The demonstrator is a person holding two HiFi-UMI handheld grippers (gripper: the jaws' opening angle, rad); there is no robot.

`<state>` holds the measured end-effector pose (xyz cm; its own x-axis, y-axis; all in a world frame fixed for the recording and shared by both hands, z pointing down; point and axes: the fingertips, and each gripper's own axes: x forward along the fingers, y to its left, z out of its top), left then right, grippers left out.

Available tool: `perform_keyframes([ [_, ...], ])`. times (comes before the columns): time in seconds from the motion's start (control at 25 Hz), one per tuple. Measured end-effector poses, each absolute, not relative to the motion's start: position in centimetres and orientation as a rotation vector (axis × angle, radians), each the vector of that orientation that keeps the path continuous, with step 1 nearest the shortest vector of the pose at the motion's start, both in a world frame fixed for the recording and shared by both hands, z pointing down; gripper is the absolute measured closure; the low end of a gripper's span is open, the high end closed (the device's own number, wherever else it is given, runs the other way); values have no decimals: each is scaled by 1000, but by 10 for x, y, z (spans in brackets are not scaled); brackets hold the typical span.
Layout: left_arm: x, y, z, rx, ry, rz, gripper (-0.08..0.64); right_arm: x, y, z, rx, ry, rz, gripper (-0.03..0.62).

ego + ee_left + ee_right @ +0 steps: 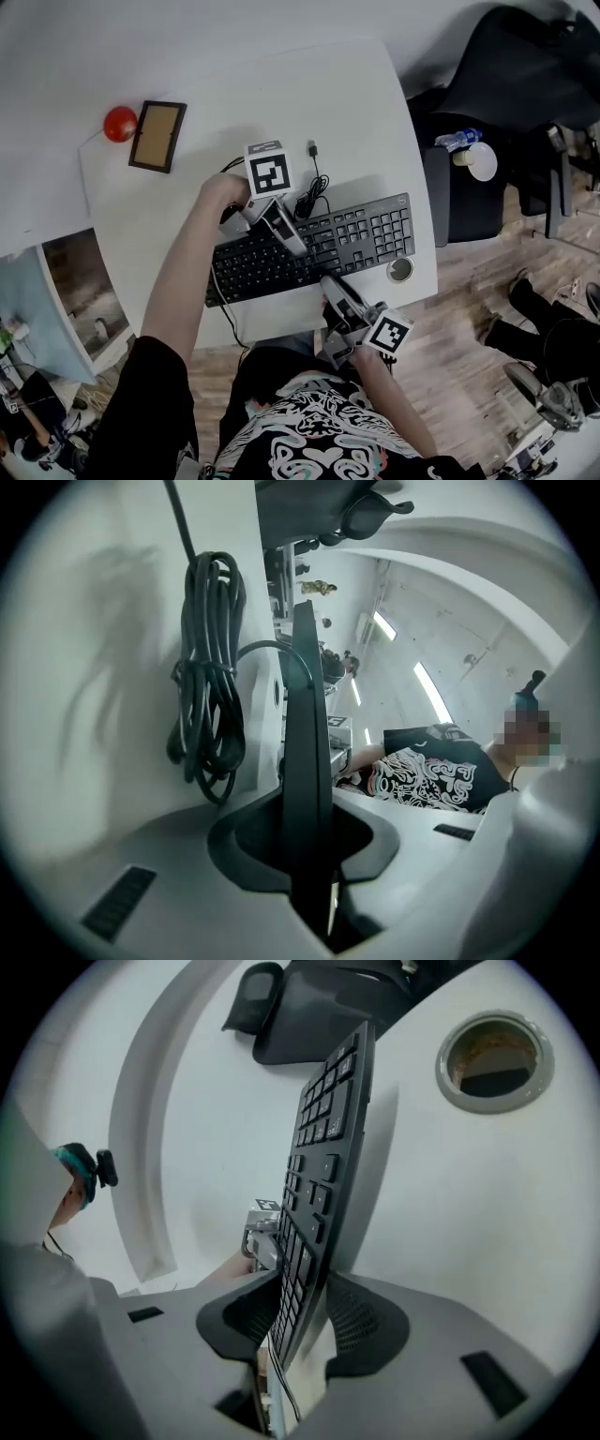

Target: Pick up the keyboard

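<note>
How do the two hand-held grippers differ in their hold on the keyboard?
The left hand-held gripper grips the keyboard at its far edge; the right hand-held gripper grips its near edge. The left gripper view shows it edge-on; the right gripper view shows its keys. Both clamp it.

keyboard [370,234] middle: hidden under left gripper [296,246] | cable plug [311,148]: tiny, perhaps USB

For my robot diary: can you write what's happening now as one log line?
left gripper: shut on keyboard, far edge | right gripper: shut on keyboard, near edge | lifted: cannot tell
</note>
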<state>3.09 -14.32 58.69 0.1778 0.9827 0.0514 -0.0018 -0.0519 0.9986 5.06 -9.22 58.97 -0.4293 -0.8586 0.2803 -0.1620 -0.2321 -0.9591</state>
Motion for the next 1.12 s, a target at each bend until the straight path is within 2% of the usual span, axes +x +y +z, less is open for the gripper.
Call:
perform_keyframes([
  [0.32,29,-144,597,1303,1105,1125,479,53,-136,600,-1215,1440,-1571,431],
  [0.44,20,-127,590,1291,1124,1141,479,44,-131,589,-1179,1467,-1557,488],
  [0.6,28,-104,565,1340,1150,1123,476,51,-107,561,-1110,1506,-1490,505],
  [0.8,35,-108,556,1429,1168,1057,421,59,-108,553,-1045,1515,-1457,506],
  [0.88,32,-119,556,1493,1132,1013,396,60,-107,552,-1030,1495,-1456,506],
  [1.12,27,-175,546,1795,798,780,394,63,-105,548,-1006,1463,-1440,506],
])
